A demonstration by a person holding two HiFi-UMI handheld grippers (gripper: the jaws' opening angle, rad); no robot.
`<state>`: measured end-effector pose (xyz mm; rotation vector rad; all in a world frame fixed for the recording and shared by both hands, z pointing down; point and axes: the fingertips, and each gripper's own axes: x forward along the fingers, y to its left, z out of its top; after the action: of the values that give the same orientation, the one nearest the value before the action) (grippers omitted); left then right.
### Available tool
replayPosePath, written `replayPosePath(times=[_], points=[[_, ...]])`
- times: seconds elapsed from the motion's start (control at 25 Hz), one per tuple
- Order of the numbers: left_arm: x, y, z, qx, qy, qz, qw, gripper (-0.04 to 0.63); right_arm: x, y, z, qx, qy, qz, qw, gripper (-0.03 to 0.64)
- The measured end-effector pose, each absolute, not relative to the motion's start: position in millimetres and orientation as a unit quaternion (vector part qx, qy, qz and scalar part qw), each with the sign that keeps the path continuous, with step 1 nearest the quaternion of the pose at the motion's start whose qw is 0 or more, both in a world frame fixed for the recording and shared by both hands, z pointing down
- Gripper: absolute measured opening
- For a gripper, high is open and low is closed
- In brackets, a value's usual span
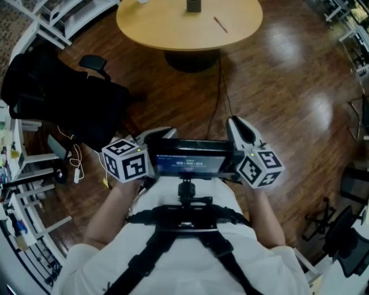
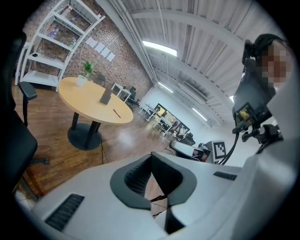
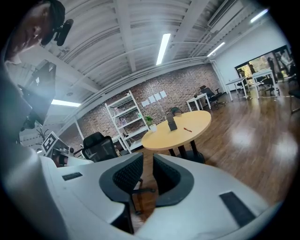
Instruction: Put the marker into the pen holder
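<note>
1. Your left gripper is held close in front of your chest. Its tips meet, with only a slit further back, and nothing is between them.
2. Your right gripper is held at the same height, on the other side of the screen unit mounted on your chest rig. Its jaws stand a little apart, with a narrow gap between the ribbed pads, and they hold nothing.
3. The red marker lies flat on the round wooden table, well away from both grippers across the wooden floor.
4. The dark pen holder stands upright on the same table. The marker lies near it but not touching, to its right in the head view.
5. The left gripper view shows the marker nearer than the holder, and a small potted plant at the table's far edge.
6. A black office chair stands to your left, beside white shelving.
</note>
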<state>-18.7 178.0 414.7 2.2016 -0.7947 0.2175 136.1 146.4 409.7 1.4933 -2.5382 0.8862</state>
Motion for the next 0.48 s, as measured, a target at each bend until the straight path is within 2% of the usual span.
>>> replayPosePath(times=[0.48], points=[[-15.2, 179.5, 412.0, 0.865, -0.316, 0.081, 0.382, -0.005, 141.5, 148.5, 420.3, 0.487, -0.818, 0.3, 0.053, 0.061]])
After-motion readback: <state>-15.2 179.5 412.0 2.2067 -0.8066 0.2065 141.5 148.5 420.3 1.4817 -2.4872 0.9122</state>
